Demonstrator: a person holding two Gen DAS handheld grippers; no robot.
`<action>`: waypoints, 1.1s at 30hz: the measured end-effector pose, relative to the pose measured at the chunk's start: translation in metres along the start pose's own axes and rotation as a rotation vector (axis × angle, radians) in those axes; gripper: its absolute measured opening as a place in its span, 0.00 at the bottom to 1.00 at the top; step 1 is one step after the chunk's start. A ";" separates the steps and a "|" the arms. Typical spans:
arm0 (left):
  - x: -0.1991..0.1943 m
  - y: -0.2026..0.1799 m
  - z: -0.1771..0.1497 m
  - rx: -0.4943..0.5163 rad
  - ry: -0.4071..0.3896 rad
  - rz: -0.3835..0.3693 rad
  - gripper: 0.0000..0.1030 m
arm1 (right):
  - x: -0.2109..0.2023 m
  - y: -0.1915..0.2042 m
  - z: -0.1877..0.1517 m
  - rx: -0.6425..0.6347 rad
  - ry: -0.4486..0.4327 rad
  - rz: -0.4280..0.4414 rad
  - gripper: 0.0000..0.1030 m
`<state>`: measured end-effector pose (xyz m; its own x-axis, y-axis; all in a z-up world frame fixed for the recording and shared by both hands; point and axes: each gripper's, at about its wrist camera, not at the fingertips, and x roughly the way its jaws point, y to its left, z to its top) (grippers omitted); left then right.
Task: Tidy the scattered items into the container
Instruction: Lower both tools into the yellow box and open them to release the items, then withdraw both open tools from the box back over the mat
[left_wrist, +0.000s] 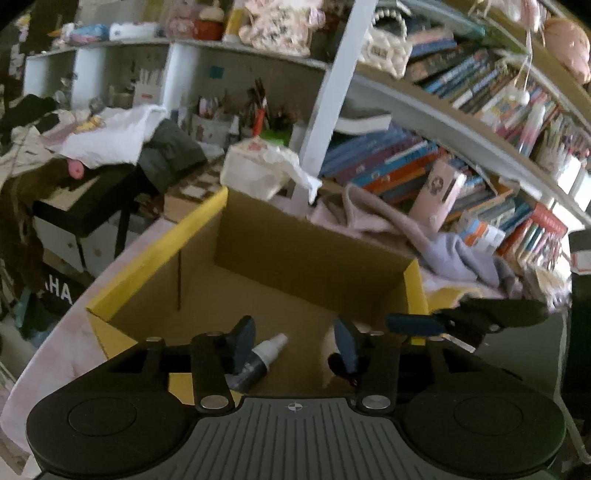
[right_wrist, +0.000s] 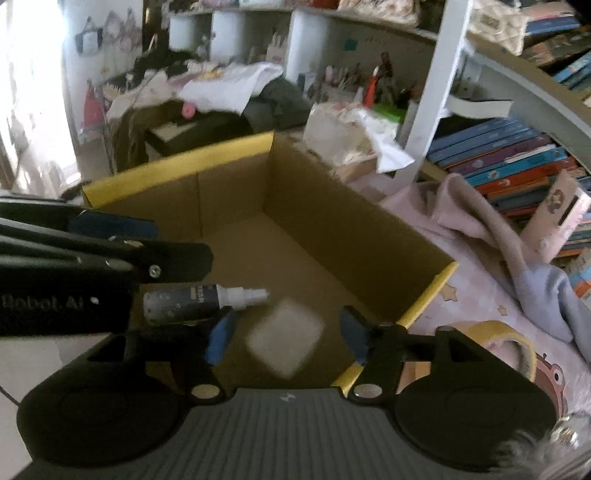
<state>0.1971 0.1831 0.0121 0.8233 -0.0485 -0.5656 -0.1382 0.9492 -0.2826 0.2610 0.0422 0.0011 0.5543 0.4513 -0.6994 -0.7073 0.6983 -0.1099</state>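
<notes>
Lying on the floor of the open yellow-edged cardboard box (right_wrist: 332, 206), the small dark spray bottle with a white nozzle (right_wrist: 199, 301) sits left of a blurred white square pad (right_wrist: 284, 338). Above them, left gripper (left_wrist: 295, 341) and right gripper (right_wrist: 288, 332) both gape, holding nothing.

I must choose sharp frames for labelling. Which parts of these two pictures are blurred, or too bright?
Right wrist view: the pale square item between the open jaws is motion-smeared; window glare whitens the left edge. Left wrist view: mostly sharp near the spray bottle, dim in the cardboard box; shelves bend from fisheye.
</notes>
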 end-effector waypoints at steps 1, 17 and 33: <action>-0.005 0.000 0.000 -0.006 -0.012 0.000 0.51 | -0.006 0.000 -0.001 0.006 -0.014 -0.004 0.60; -0.089 -0.019 -0.015 0.084 -0.176 0.006 0.83 | -0.120 -0.009 -0.045 0.176 -0.249 -0.167 0.70; -0.134 -0.032 -0.054 0.134 -0.157 -0.057 0.86 | -0.186 0.024 -0.110 0.287 -0.324 -0.325 0.79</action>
<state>0.0615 0.1421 0.0548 0.9049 -0.0641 -0.4207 -0.0231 0.9797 -0.1990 0.0924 -0.0863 0.0506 0.8636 0.3036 -0.4025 -0.3540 0.9336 -0.0554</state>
